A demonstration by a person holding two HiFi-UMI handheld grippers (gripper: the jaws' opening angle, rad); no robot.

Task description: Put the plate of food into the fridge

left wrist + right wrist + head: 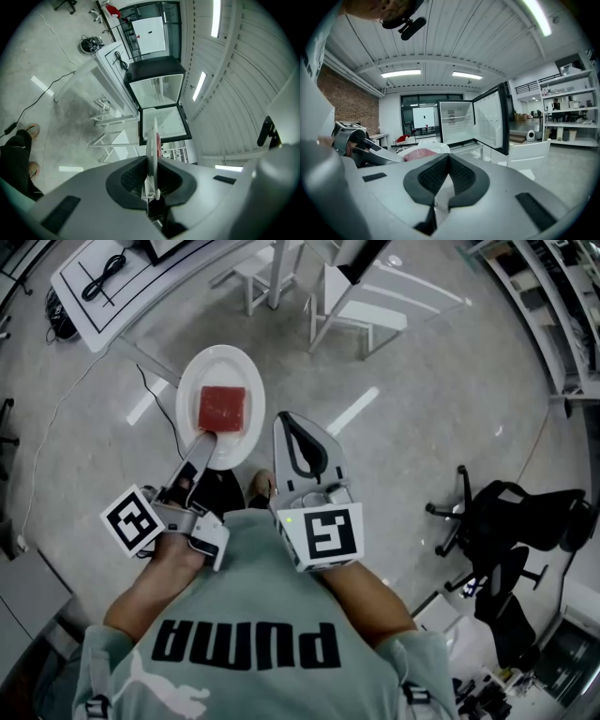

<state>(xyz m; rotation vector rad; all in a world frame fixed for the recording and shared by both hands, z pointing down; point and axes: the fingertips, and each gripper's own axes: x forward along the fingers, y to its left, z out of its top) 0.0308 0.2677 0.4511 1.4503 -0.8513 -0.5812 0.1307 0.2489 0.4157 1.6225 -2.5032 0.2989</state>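
The left gripper (204,439) is clamped on the near rim of a white plate (214,365). The plate is carried roughly level over bare grey floor (403,427), with a red block of food (222,408) at its middle. In the left gripper view the picture is rolled sideways, so the plate (151,150) appears edge-on between the pads, which press on both its faces.

The right gripper (286,423) sits just beside the plate's right edge, apart from it. Its jaws are closed tip to tip with nothing between them (446,161).

Ahead stands a small fridge (457,124) with its door (490,119) swung wide to the right, leaving the white interior and shelves open to the front. White chairs (356,306) stand between the person and the fridge. A white chair (529,157) crowds the side below the door, and a black office chair (497,512) sits well off to the right.

The fridge's lower edge is hidden behind the plate (426,147) and the right gripper's body. What the food is made of is not clear.
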